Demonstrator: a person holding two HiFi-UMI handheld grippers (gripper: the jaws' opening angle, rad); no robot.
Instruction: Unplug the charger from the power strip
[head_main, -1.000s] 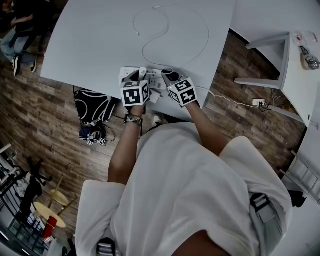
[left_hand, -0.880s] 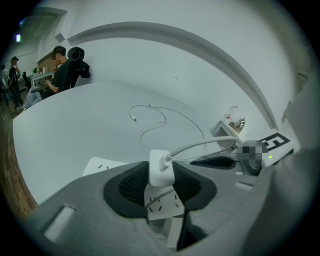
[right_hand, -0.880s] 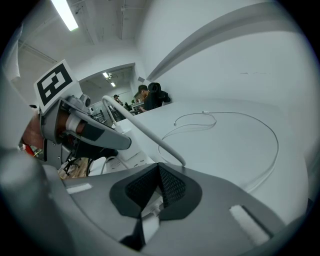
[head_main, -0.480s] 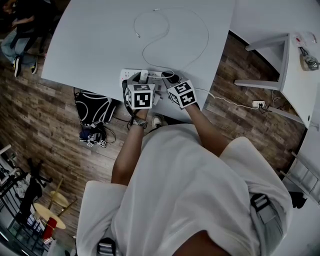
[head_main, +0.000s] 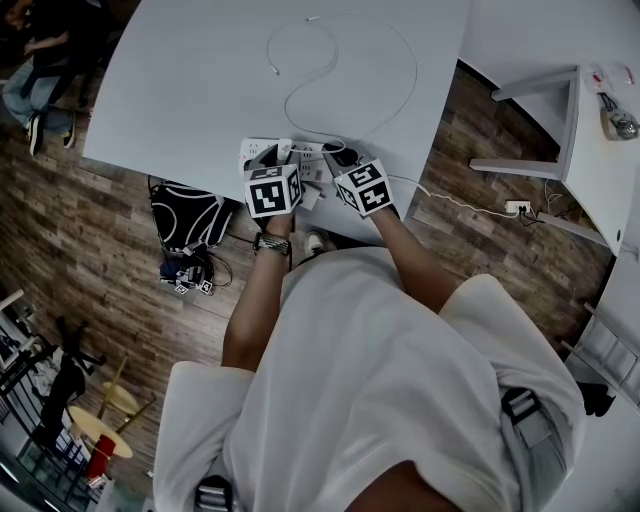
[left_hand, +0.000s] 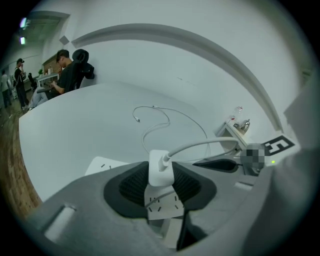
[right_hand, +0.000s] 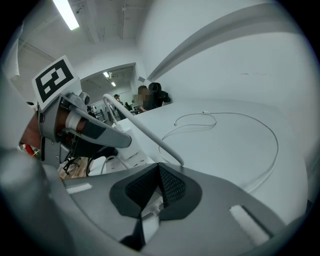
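A white power strip (head_main: 262, 150) lies at the near edge of the white table (head_main: 190, 80). In the left gripper view a white charger (left_hand: 160, 161) stands on the strip (left_hand: 102, 165), and its thin white cable (left_hand: 205, 145) arcs off to the right. My left gripper (left_hand: 161, 175) has its dark pads against both sides of the charger; I cannot tell whether the prongs are still in the socket. My right gripper (right_hand: 159, 169) is shut, tips together, at the strip's right end (head_main: 340, 158), with some white showing in the gap behind the tips.
The charging cable (head_main: 335, 60) loops loosely over the middle of the table. A black bag (head_main: 185, 215) sits on the wood floor under the table's left edge. A wall plug (head_main: 517, 206) and a white stand (head_main: 570, 120) are at the right.
The left gripper's marker cube swung slightly right half a second ago and is back where it was. The right gripper has not moved.
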